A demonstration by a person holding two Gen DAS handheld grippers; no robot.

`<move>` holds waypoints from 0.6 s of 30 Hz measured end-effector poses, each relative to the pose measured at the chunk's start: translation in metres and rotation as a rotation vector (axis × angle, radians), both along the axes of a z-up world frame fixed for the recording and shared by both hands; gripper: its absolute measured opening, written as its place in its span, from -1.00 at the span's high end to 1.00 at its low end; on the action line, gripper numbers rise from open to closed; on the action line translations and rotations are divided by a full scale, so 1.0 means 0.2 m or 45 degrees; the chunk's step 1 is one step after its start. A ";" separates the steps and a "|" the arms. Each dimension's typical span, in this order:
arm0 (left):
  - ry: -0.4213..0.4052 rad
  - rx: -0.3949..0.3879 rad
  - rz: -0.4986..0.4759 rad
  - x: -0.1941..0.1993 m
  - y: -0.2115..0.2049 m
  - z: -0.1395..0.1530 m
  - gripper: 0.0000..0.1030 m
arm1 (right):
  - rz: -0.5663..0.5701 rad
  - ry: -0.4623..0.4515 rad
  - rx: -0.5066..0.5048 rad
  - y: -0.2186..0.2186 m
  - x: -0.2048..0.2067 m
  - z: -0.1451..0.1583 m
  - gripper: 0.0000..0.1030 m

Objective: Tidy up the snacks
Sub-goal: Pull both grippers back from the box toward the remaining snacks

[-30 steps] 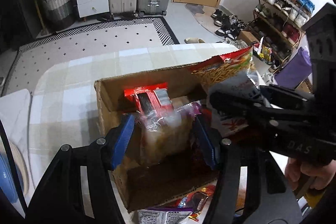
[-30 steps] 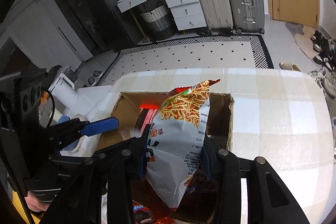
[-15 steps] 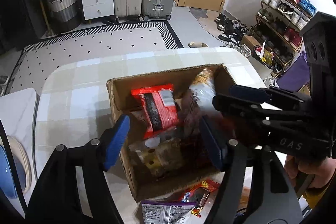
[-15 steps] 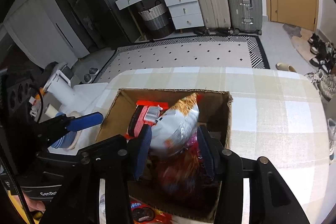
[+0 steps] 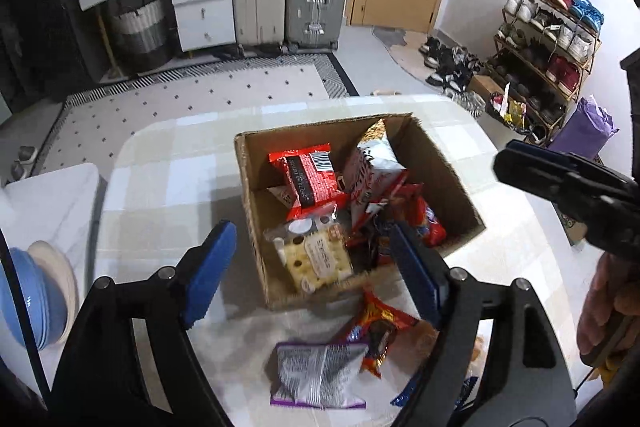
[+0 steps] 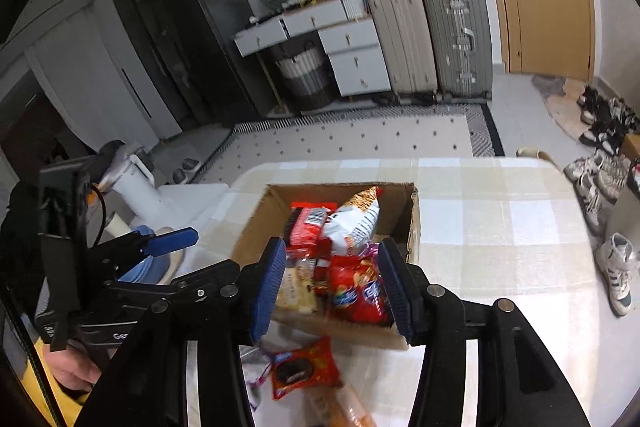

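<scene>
though blurred, box [image 5: 452, 183] bottom hidden

Both tools [image 5: 312, 267] [image 6: 332, 283] released their snack bags into the box [image 5: 448, 171].

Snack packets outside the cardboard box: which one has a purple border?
The grey crinkled foil packet with purple edges, lying flat on the checked tablecloth in front of the brown cardboard box. The packet beside it is red-orange.
</scene>
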State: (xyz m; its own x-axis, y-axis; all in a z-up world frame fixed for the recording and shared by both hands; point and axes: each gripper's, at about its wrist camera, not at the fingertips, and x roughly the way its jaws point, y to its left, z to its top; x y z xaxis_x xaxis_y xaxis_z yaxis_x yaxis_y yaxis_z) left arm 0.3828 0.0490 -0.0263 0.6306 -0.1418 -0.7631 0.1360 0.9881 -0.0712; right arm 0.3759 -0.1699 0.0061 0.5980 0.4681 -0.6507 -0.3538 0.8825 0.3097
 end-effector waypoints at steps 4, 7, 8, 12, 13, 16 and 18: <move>-0.067 -0.023 0.030 -0.22 0.00 0.11 -0.58 | 0.015 -0.097 0.025 -0.02 -0.24 0.13 -0.30; -0.118 -0.047 0.044 -0.38 0.00 0.19 -0.60 | 0.029 -0.195 0.041 -0.02 -0.44 0.23 -0.40; -0.134 -0.051 0.045 -0.43 -0.01 0.22 -0.63 | 0.038 -0.232 0.053 -0.02 -0.52 0.25 -0.49; -0.211 -0.040 0.067 -0.66 -0.01 0.32 -0.81 | 0.046 -0.379 0.083 -0.04 -0.80 0.34 -0.72; -0.229 -0.043 0.071 -0.71 -0.02 0.34 -0.89 | 0.047 -0.409 0.090 -0.04 -0.85 0.35 -0.73; -0.308 -0.039 0.081 -0.88 -0.03 0.41 -0.98 | 0.055 -0.508 0.099 -0.05 -1.04 0.39 -0.84; -0.347 -0.028 0.074 -0.97 -0.05 0.44 -0.98 | 0.061 -0.575 0.090 -0.04 -1.16 0.41 -0.94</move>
State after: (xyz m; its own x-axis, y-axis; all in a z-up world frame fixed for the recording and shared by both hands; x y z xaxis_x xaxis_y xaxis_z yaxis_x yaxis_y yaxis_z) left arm 0.1879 0.0395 0.0610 0.8197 -0.1143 -0.5612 0.0966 0.9934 -0.0614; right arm 0.1441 -0.1778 0.0872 0.7912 0.5357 -0.2950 -0.5068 0.8443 0.1739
